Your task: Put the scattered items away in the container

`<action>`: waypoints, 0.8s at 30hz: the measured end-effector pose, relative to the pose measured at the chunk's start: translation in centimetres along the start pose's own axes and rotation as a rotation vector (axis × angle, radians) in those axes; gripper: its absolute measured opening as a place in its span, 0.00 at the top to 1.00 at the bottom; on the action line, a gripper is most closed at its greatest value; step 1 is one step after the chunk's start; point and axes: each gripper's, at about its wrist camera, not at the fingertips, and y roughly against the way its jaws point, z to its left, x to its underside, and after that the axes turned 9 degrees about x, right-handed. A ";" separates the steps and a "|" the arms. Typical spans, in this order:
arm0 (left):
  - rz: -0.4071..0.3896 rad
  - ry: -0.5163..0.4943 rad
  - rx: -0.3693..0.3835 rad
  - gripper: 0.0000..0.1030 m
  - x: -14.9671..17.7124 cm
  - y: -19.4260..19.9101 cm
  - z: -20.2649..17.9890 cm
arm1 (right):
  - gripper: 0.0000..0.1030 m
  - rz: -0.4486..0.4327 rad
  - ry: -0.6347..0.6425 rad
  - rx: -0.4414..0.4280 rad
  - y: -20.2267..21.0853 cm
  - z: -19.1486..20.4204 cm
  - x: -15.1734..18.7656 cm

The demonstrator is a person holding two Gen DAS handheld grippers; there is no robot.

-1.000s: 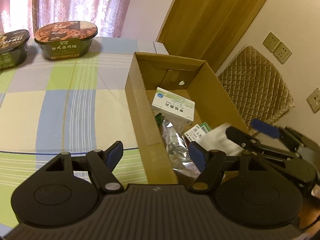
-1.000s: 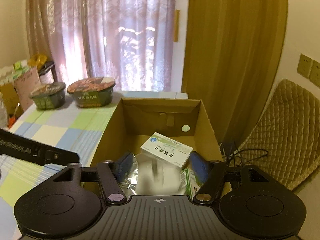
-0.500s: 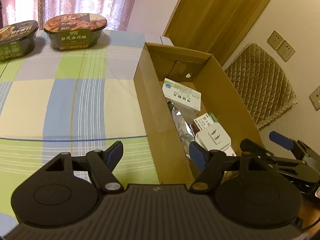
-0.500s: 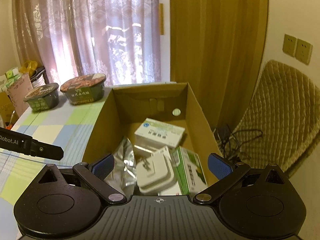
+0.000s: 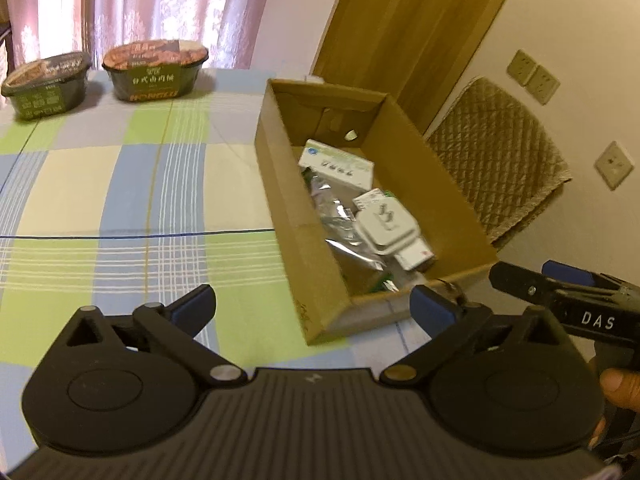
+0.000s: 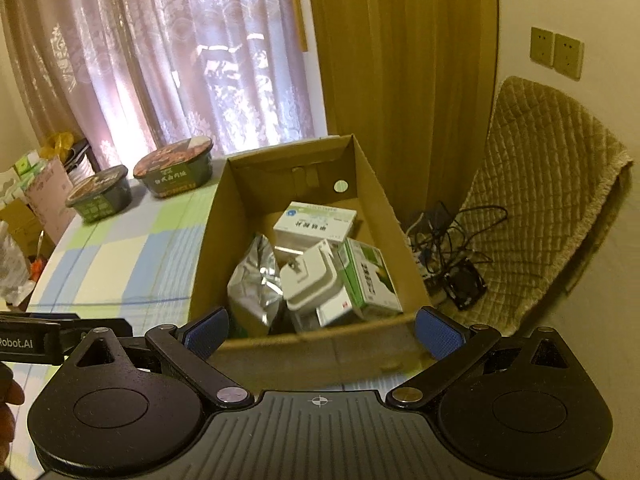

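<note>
White adapter point(image 6: 310, 280) released a second ago now rests in the cardboard box point(image 6: 384, 344); right gripper point(image 6: 322, 332) pulled back, left gripper point(image 5: 312, 312) likewise, both jaws open, empty; two bowls point(image 5: 156, 68) remain on surface point(image 5: 120, 200).

Both grippers are matt black plastic. The left gripper point(image 5: 312, 308) has two round hubs, a ribbed grey-black centre plate, angled link bars with silver and brass rivets, and blue ridged pads point(image 5: 426, 310). The right gripper point(image 6: 322, 332) matches it, with a small crosshair mark on its plate. Beside the box point(image 5: 280, 200), its side bar reads "DAS" in white.
</note>
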 end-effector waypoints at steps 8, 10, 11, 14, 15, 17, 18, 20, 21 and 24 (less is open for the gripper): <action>-0.035 -0.032 -0.029 0.01 2.3 4.7 -3.7 | 0.00 0.001 -0.027 0.007 7.2 -1.0 2.5; -0.039 -0.041 -0.040 0.01 2.9 5.8 -4.5 | 0.00 0.003 -0.035 0.012 8.5 -1.0 3.1; -0.040 -0.046 -0.041 0.01 3.2 6.3 -4.9 | 0.00 0.004 -0.042 0.013 9.2 -1.1 3.4; -0.042 -0.060 -0.044 0.01 3.9 7.7 -5.7 | 0.00 0.006 -0.077 0.017 10.9 -1.2 4.3; -0.047 -0.068 -0.041 0.01 4.2 8.3 -5.9 | 0.00 0.008 -0.088 0.022 11.4 -1.2 4.5; -0.056 -0.080 -0.043 0.01 4.6 9.3 -6.3 | 0.00 0.009 -0.107 0.031 12.4 -1.2 5.1; -0.058 -0.083 -0.049 0.01 4.9 9.7 -6.5 | 0.00 0.008 -0.114 0.032 12.9 -1.1 5.3; -0.062 -0.084 -0.051 0.01 5.4 10.6 -6.8 | 0.00 0.005 -0.119 0.031 13.7 -0.8 5.6; -0.063 -0.082 -0.046 0.01 5.6 10.9 -6.9 | 0.00 0.003 -0.115 0.029 14.1 -0.6 5.7; -0.062 -0.065 -0.042 0.01 6.2 11.9 -7.1 | 0.00 -0.007 -0.093 0.028 15.1 0.0 5.9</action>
